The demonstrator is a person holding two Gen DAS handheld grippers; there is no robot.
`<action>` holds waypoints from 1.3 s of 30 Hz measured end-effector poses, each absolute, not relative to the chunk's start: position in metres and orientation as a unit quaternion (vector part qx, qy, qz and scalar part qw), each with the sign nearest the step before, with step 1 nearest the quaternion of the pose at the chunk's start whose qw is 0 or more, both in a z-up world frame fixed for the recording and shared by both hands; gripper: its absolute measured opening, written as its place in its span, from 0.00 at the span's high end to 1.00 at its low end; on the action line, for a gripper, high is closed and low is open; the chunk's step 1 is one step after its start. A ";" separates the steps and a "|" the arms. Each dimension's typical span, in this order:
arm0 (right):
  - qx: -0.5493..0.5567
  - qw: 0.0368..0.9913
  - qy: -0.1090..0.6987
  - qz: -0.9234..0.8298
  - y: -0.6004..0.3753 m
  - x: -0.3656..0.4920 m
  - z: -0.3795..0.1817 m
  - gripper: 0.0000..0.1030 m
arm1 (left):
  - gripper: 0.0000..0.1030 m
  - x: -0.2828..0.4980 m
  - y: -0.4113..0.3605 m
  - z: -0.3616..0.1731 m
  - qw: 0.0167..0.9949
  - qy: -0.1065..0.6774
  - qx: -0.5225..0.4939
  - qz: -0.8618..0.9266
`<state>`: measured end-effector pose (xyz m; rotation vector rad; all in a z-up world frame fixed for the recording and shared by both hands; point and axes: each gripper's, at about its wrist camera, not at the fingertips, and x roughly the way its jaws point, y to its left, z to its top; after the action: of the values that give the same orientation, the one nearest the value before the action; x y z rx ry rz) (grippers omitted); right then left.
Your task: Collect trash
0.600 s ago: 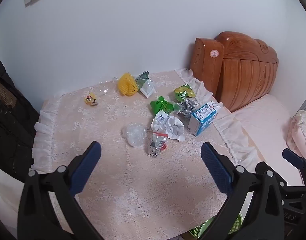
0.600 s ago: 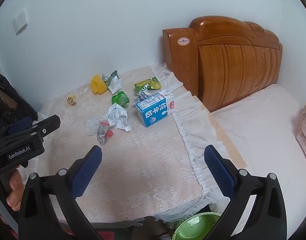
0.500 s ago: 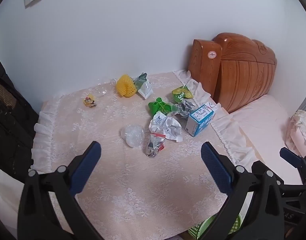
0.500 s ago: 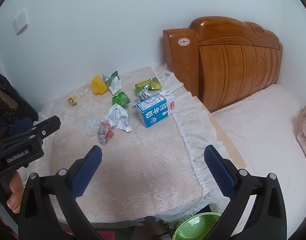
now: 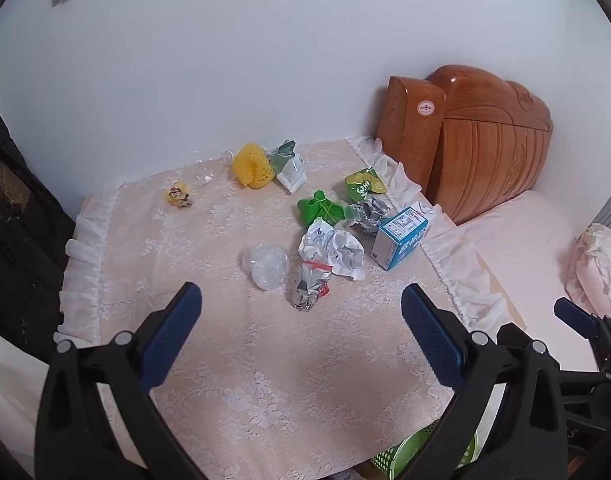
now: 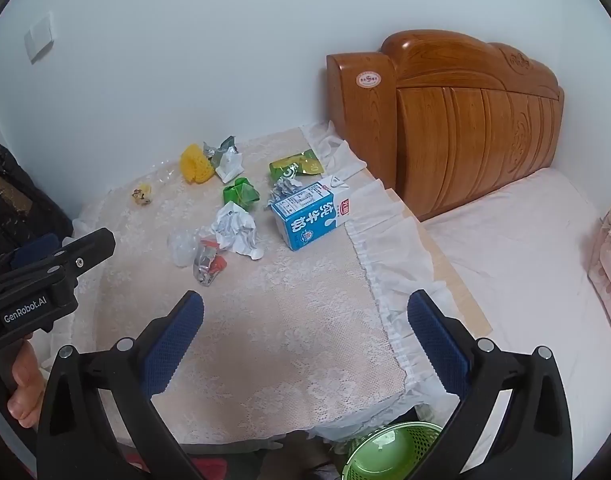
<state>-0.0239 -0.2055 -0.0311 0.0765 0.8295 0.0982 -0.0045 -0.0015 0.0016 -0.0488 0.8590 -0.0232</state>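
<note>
Both grippers are spread wide with nothing in them: left gripper [image 5: 301,312] low in its frame, right gripper [image 6: 305,312] likewise. Trash sits mid-frame on the lace table [image 6: 289,320]: yellow net [image 6: 195,163], crumpled paper [image 6: 235,228], milk carton [image 6: 310,214]; green bin [image 6: 389,450] bottom right

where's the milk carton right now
The milk carton lies on its side near the right edge of the table, just right of the crumpled white paper and in front of the green snack bag.

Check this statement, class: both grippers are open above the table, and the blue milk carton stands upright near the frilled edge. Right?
Not quite: the blue milk carton lies on its side, as the right wrist view shows. Both the left gripper and right gripper are open.
</note>
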 end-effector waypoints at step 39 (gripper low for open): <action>0.041 0.911 0.408 0.041 -0.206 -0.024 -0.033 0.02 | 0.07 -0.006 0.006 -0.002 0.905 0.425 -0.025 -0.005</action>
<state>-0.0238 -0.2062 -0.0334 0.0845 0.8418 0.0844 -0.0062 0.0056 -0.0015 -0.0519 0.8786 -0.0111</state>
